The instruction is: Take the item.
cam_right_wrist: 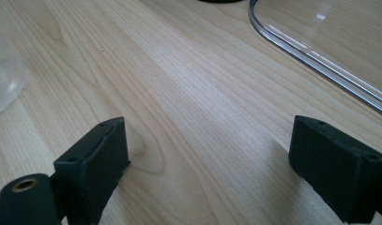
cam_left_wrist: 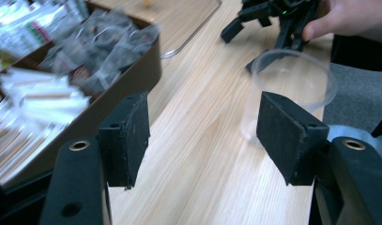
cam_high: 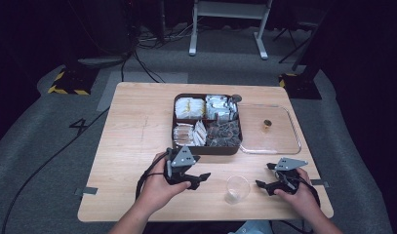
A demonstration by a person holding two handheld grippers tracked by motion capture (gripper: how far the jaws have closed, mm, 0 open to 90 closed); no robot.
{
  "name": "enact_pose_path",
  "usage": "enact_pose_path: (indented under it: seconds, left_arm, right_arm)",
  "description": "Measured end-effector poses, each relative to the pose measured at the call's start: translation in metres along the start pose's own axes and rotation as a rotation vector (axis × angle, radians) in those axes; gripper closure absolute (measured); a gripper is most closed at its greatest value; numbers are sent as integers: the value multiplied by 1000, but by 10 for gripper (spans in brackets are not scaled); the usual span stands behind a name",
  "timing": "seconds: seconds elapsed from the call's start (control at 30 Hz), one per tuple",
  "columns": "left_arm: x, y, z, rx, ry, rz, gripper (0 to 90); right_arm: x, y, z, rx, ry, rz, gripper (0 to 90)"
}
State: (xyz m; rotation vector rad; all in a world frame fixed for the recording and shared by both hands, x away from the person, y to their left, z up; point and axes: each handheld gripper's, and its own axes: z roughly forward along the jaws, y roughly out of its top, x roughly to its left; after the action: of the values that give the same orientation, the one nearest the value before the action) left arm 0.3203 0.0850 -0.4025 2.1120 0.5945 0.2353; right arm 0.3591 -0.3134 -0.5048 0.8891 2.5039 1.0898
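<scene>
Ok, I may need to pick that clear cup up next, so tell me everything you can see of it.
The cup is clear, thin plastic by the look of it, and looks empty. It stands upright, mouth up, on the wooden table near the front edge, between the left hand-held gripper and the right hand-held gripper, below the brown box. It widens toward a rolled rim. Neither gripper touches it; both are open.
</scene>
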Motion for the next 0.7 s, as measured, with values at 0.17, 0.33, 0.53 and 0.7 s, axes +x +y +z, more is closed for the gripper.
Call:
enact_pose_path:
  seconds: [0.17,0.33,0.53,0.7]
  left_arm:
    - [7,-14,-11,30,50,-7,335]
    - [16,-30,-18,42,74,-32,328]
    - [27,-54,-27,60,104,-65,319]
    - [37,-76,-33,79,131,-109,318]
  right_arm:
    - [0,0,0,0,0,0,124]
    - [0,0,0,0,0,-1,124]
    - [0,0,0,-1,0,0,124]
    - [0,0,0,-1,0,0,124]
